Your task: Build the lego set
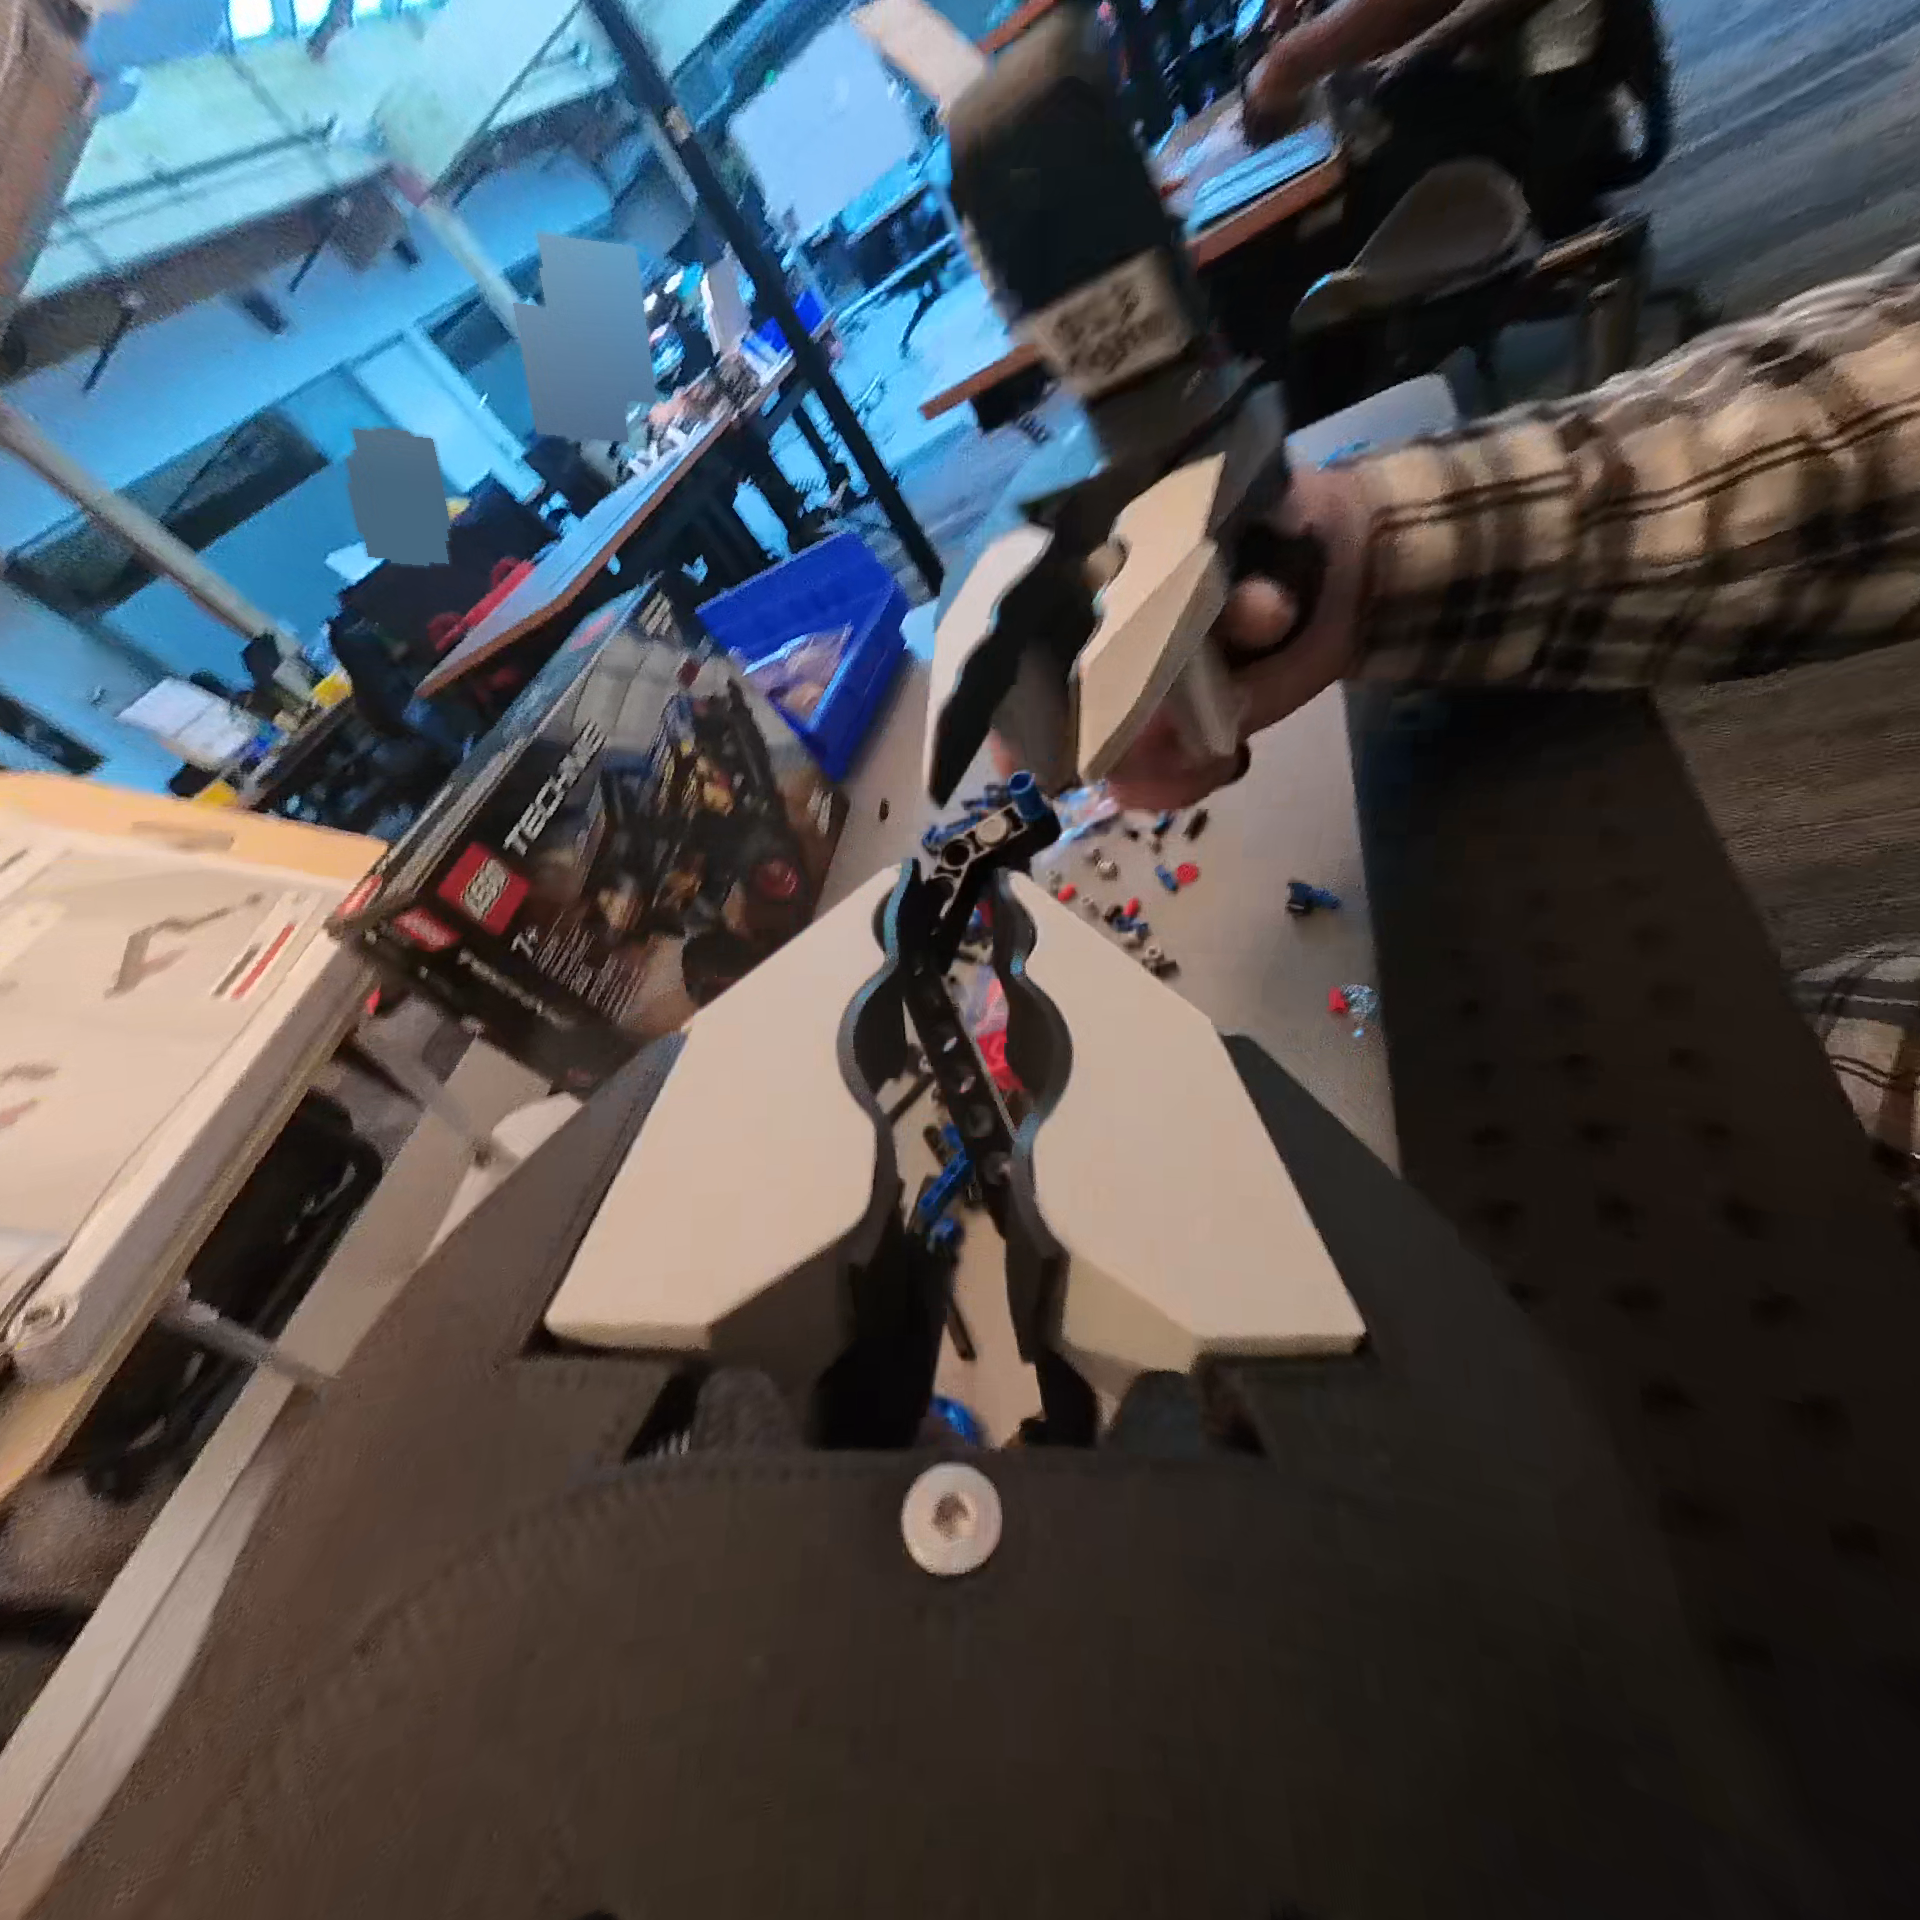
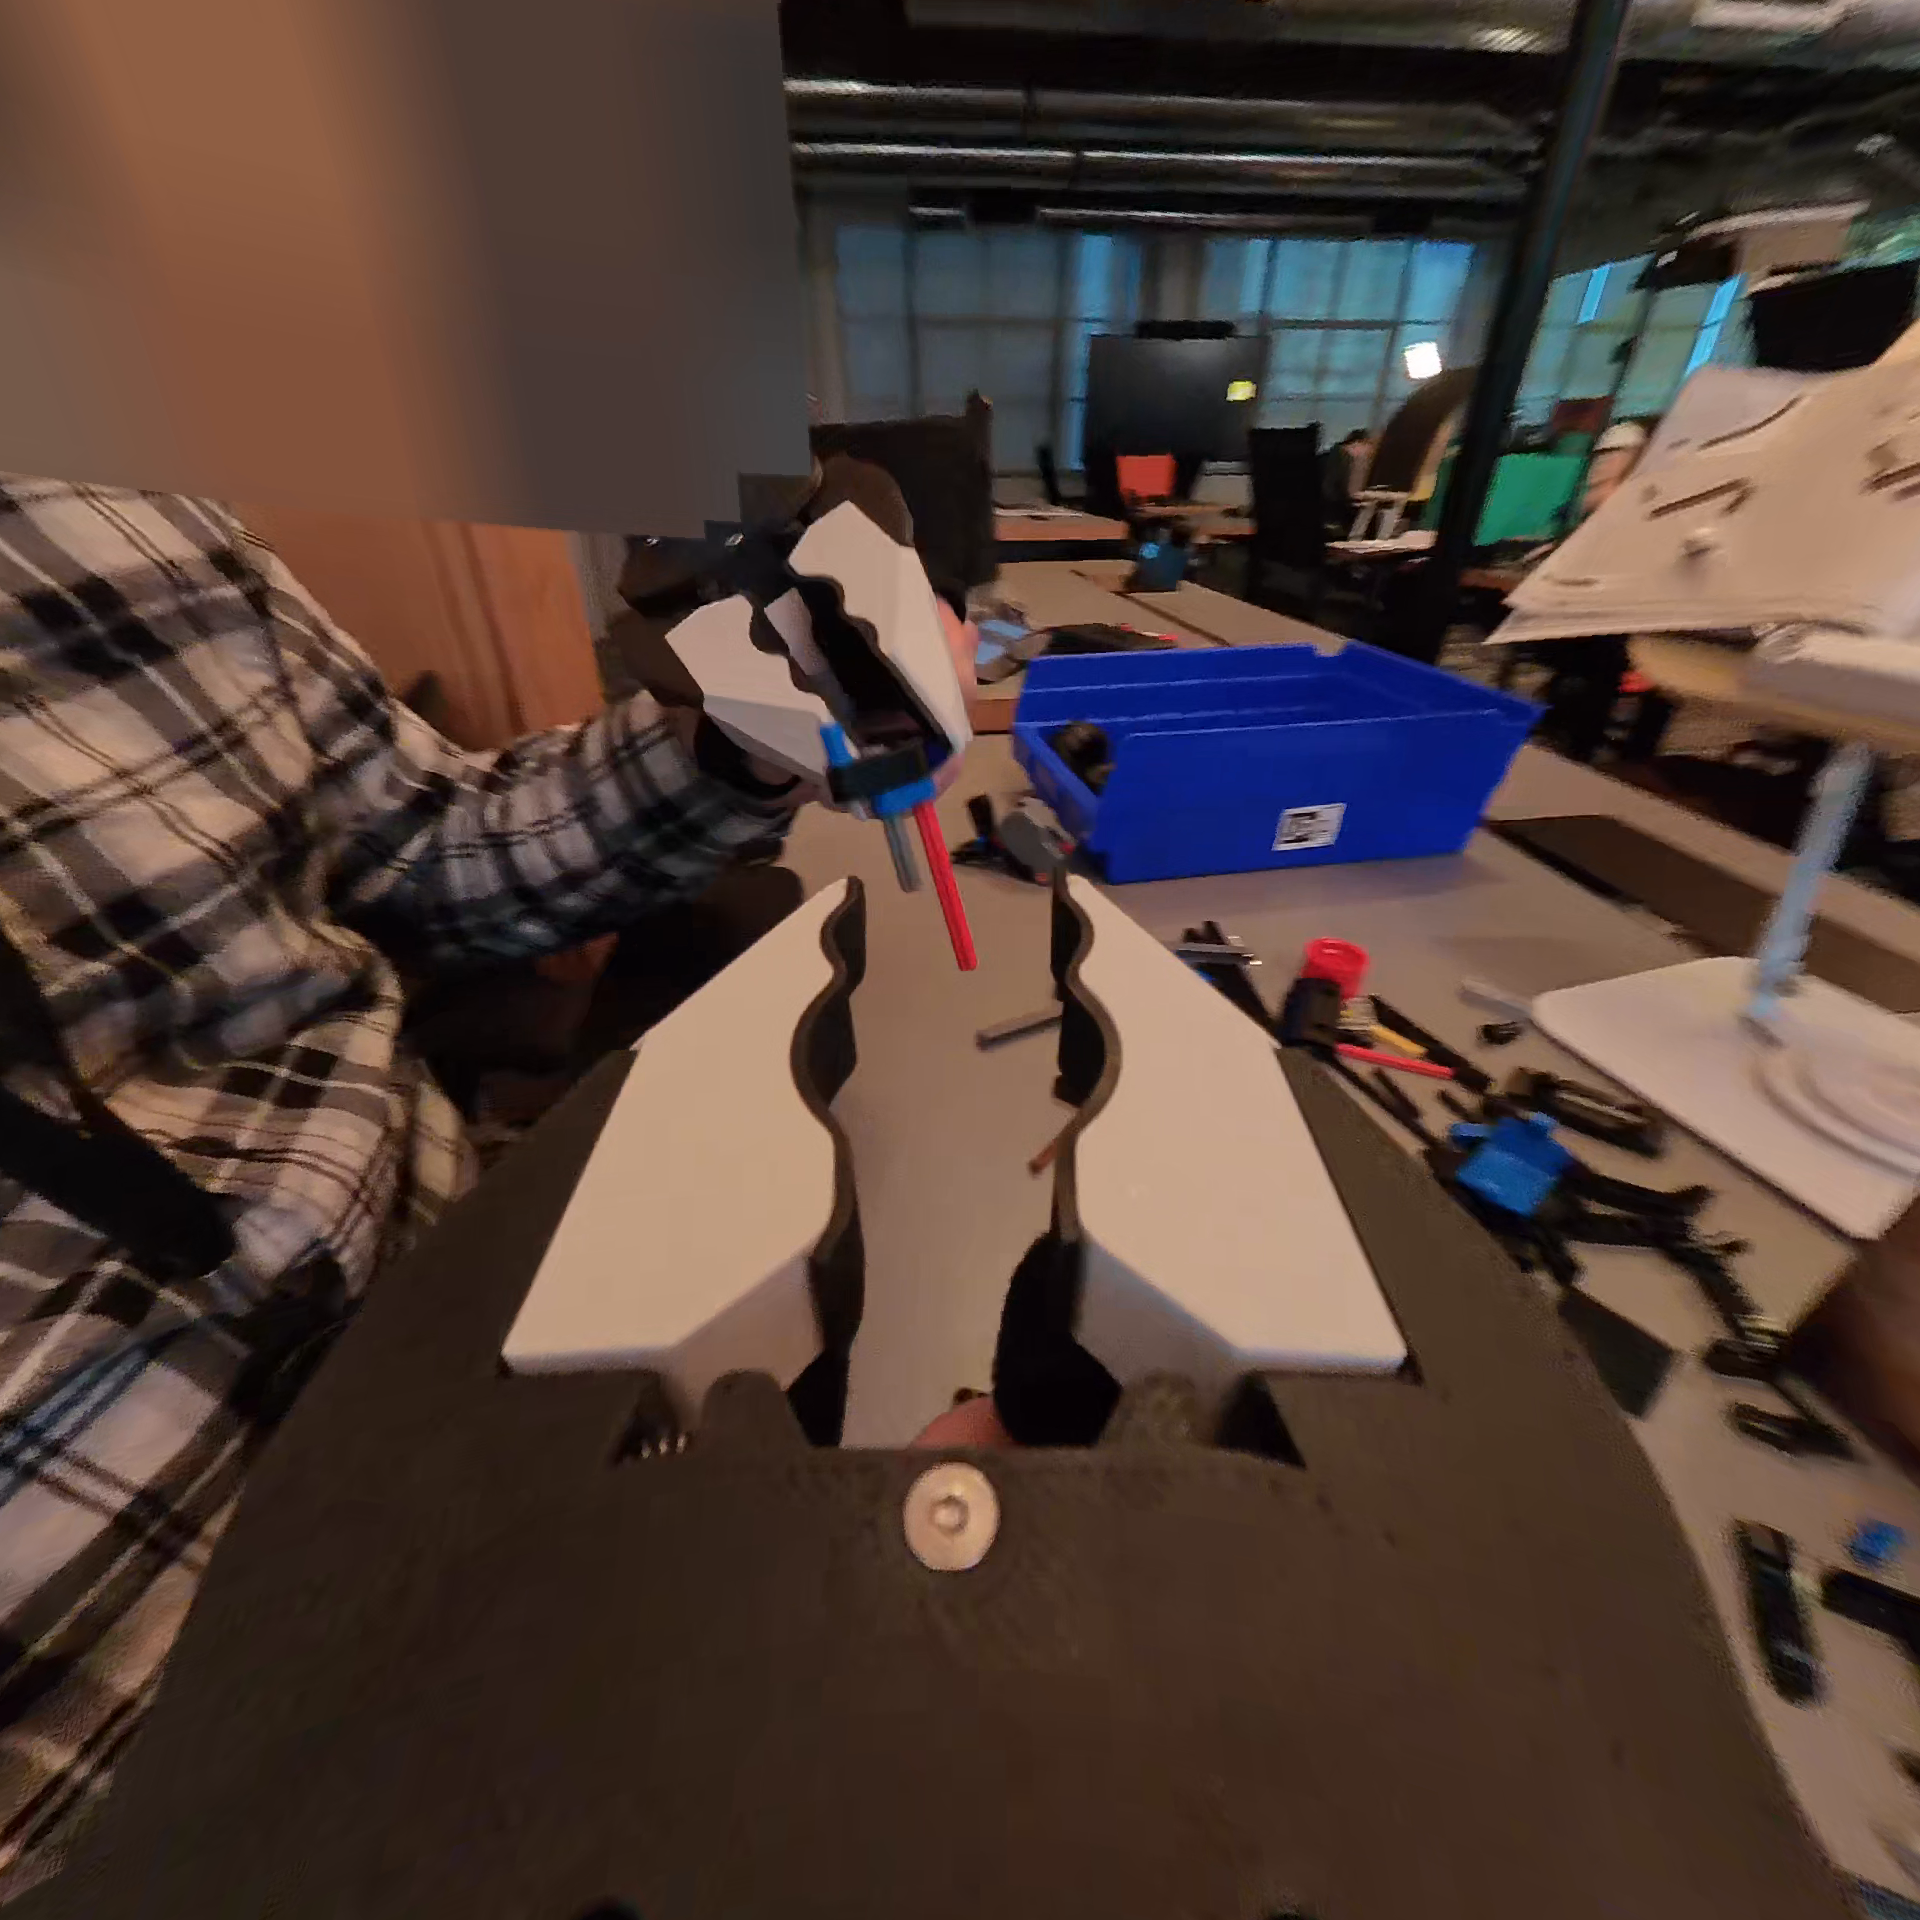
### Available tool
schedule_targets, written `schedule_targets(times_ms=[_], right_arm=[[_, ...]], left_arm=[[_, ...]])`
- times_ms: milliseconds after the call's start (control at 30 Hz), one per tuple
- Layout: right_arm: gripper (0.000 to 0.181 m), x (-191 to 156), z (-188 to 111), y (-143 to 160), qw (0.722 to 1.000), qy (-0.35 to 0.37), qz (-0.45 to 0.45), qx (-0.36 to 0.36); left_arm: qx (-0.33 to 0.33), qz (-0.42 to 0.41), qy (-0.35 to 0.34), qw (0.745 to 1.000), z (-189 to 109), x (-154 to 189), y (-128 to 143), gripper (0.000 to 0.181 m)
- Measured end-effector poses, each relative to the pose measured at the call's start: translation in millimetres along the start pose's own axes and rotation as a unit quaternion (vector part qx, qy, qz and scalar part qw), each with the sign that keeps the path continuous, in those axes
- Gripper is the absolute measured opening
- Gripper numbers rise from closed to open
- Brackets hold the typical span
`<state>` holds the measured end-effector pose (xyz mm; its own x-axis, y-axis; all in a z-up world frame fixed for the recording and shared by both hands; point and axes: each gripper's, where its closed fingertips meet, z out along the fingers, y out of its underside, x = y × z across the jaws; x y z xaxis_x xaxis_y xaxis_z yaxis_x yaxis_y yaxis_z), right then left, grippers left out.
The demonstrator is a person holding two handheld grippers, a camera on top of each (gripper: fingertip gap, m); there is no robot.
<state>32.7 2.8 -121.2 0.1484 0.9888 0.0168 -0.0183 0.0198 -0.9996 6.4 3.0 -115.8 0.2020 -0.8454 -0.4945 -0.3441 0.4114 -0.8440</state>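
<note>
Across the grey tabletop my workspace spreads, with the blue bin as its anchor. Left of the bin in the left wrist view leans the set's box; right of it in the right wrist view an instruction booklet sits on a white stand. Loose pieces lie scattered on the near side of the bin, black, blue and red.

My left fingers are clenched on the assembly, a long black beam with holes, its blue-pinned end poking out past the tips. From the right wrist view, a red axle and a grey one hang below it, in the air just left of the bin. My right fingers are spread wide, grasping nothing, close in front of that assembly.

I judge the beam light, stiff and slick. The axles look friction-fit and could slide out, so I would grip flat beam faces and push along the axle line.
</note>
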Motion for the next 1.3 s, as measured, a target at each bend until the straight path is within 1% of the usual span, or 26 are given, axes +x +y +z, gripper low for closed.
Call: schedule_targets(times_ms=[67,167,233,333,400,567,667,800,967,1167,1300], right_arm=[[0.029,-6,4,-5,0.998,0.038,-0.056,-0.021],[0.026,-6,22,15,0.983,0.091,-0.12,-0.103],[0.018,-1,30,28,0.974,0.122,-0.136,-0.136],[0.012,4,34,42,0.97,0.138,-0.123,-0.155],[0.011,3,35,53,0.97,0.134,-0.11,-0.168],[0.01,4,38,89,0.97,0.123,-0.052,-0.203],[0.01,5,39,104,0.964,0.123,-0.052,-0.229],[0.009,2,42,120,0.958,0.113,-0.054,-0.257],[0.009,-2,45,123,0.958,0.108,-0.058,-0.259],[0.009,-9,43,123,0.955,0.114,-0.083,-0.261],[0.01,-13,39,124,0.949,0.128,-0.12,-0.262]], left_arm=[[-0.022,-0.015,-0.008,1.0,3,1,9,0.01],[-0.075,-0.024,-0.007,0.997,12,8,27,0.011],[-0.098,-0.034,-0.007,0.995,15,10,38,0.01],[-0.119,-0.062,-0.006,0.991,16,13,54,0.011],[-0.13,-0.082,0.002,0.988,17,18,64,0.011],[-0.176,-0.101,0.011,0.979,21,33,96,0.011],[-0.184,-0.12,0.015,0.976,23,39,109,0.011],[-0.201,-0.121,0.02,0.972,21,50,124,0.011],[-0.192,-0.118,0.001,0.974,18,53,125,0.012],[-0.187,-0.083,-0.013,0.979,16,59,121,0.012],[-0.185,-0.056,-0.031,0.981,17,63,118,0.011]])
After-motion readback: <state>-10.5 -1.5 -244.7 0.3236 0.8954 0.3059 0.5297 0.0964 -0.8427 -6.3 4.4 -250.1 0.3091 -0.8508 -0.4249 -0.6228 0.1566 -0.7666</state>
